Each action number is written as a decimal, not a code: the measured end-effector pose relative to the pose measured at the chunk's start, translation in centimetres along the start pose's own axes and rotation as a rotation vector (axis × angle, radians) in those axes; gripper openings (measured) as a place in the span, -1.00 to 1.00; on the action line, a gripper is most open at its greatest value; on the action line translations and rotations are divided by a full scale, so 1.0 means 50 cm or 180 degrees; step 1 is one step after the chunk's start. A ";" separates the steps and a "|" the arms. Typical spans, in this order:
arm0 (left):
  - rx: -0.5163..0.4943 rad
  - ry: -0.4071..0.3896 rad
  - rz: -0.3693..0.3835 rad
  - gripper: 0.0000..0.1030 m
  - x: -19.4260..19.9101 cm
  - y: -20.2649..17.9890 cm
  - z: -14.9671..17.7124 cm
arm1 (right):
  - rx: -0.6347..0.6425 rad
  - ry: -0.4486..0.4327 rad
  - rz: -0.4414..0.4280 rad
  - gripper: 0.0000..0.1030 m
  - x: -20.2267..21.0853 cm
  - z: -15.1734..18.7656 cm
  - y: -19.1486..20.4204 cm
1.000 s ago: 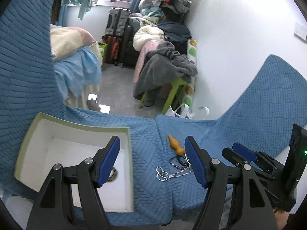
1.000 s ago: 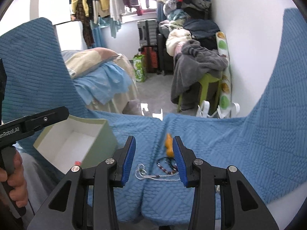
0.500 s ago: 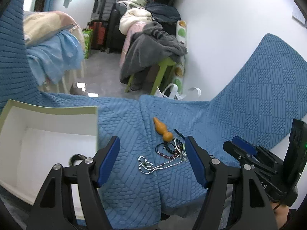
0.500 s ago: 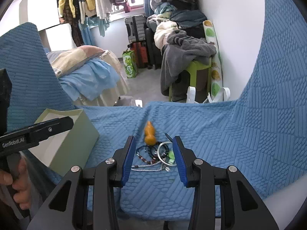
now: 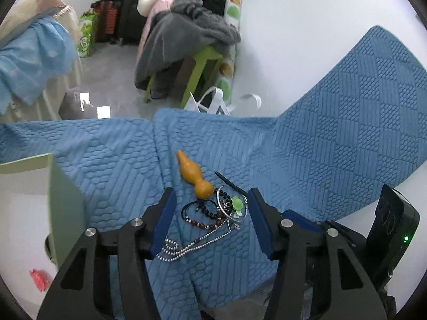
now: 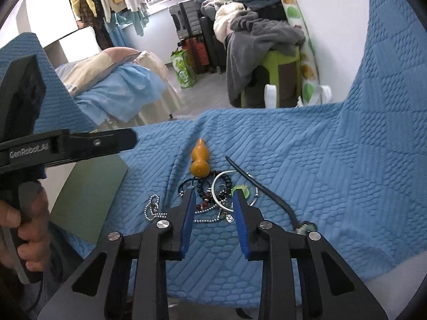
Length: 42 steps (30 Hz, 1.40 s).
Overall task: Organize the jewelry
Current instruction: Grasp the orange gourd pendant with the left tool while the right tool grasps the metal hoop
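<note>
A pile of jewelry lies on the blue quilted cloth [image 5: 333, 144]: an orange gourd pendant [image 5: 194, 174], a silver bangle [image 5: 231, 206] with a green charm, dark bead bracelets [image 5: 205, 217] and a silver ball chain [image 5: 186, 248]. My left gripper [image 5: 210, 221] is open and empty, its jaws either side of the pile. My right gripper [image 6: 213, 208] is open and empty, low over the bangle [image 6: 226, 189] and beads. The gourd [image 6: 199, 161] lies just beyond. The pale green box [image 5: 24, 213] stands at the left and holds a red item [image 5: 38, 280].
A black cord with a metal end [image 6: 269, 197] lies right of the pile. The box wall [image 6: 88, 192] and the left gripper's body [image 6: 53, 146] fill the left of the right wrist view. Beyond the cloth's edge are a bed, suitcases and a green stool with clothes.
Both grippers have moved forward and down toward the jewelry pile. The left gripper swung right, away from the box, and the pile now sits between its jaws. Both stayed open.
</note>
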State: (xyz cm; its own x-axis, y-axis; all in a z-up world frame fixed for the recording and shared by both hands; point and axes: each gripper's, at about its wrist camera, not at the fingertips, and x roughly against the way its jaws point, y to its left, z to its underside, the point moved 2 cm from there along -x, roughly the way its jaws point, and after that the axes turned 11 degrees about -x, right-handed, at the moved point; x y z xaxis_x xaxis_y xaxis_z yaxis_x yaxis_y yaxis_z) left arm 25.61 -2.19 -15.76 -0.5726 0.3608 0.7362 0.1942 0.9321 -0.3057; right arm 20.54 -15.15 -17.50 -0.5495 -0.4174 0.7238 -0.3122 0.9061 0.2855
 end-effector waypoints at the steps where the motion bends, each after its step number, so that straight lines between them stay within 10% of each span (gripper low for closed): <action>1: -0.0011 0.0062 0.0009 0.02 -0.018 -0.002 -0.001 | -0.0003 0.0034 -0.0003 -0.51 -0.009 0.000 -0.003; 16: 0.0402 0.0578 0.0177 -0.12 -0.171 0.060 -0.004 | 0.0121 0.0508 -0.0025 -0.59 -0.147 0.016 -0.025; 42: 0.0375 0.0486 0.0307 -0.11 -0.212 0.048 -0.011 | 0.0048 0.0270 0.0062 -0.95 -0.106 -0.010 -0.017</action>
State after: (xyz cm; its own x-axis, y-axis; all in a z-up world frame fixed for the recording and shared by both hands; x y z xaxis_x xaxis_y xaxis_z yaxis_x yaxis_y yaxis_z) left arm 32.57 -3.76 -23.99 -0.4268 0.4571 0.7803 0.1427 0.8861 -0.4410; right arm 24.12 -13.66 -21.26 -0.4882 -0.3917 0.7799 -0.3141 0.9126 0.2618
